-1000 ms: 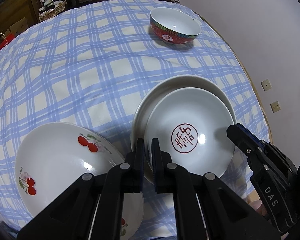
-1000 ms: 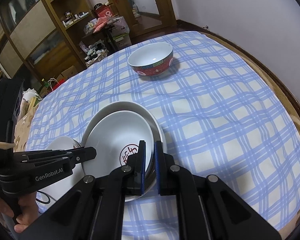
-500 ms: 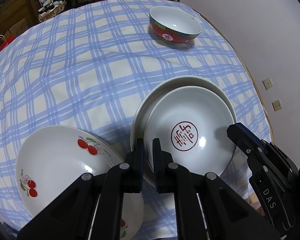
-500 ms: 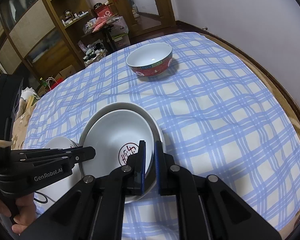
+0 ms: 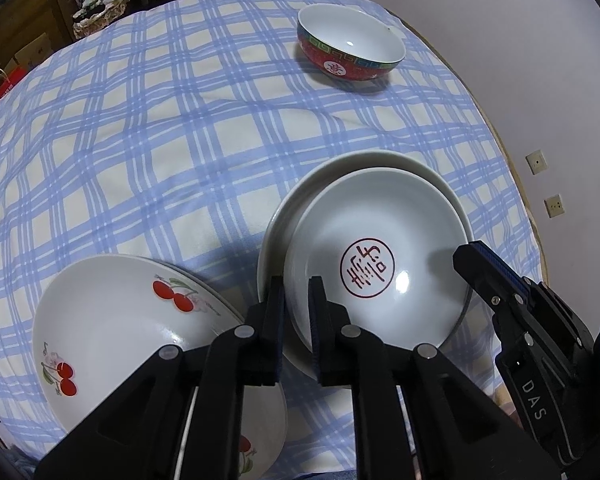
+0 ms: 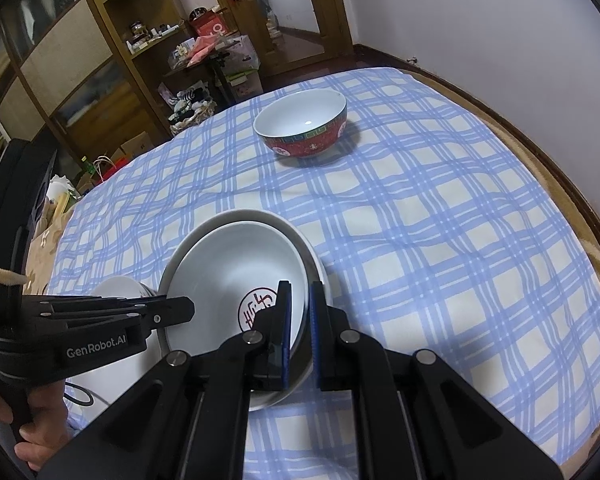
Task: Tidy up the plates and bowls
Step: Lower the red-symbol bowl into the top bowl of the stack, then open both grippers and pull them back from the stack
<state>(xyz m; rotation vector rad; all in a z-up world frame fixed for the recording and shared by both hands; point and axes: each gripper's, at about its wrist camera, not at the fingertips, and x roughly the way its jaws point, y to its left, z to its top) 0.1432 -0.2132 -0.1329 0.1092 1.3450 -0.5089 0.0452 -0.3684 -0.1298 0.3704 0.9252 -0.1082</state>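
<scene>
A white plate with a red seal mark (image 5: 376,252) (image 6: 236,276) rests nested in a larger white plate (image 5: 364,160) (image 6: 240,216) on the blue checked tablecloth. My left gripper (image 5: 297,308) (image 6: 180,308) is shut on the left rims of the two plates. My right gripper (image 6: 299,308) (image 5: 472,256) is shut on their right rims. A cherry-patterned plate (image 5: 112,320) (image 6: 116,284) lies to the left. A red bowl with a white inside (image 5: 350,46) (image 6: 302,122) stands at the far side.
The round table's wooden edge (image 6: 548,152) curves along the right, close to a white wall (image 6: 480,20). Wooden shelves (image 6: 112,48) and clutter stand beyond the table's far side. A hand (image 6: 32,428) holds the left gripper's handle.
Both views have shifted slightly. The stacked plates stay clamped between both grippers, and the bowl and the cherry plate stay where they were.
</scene>
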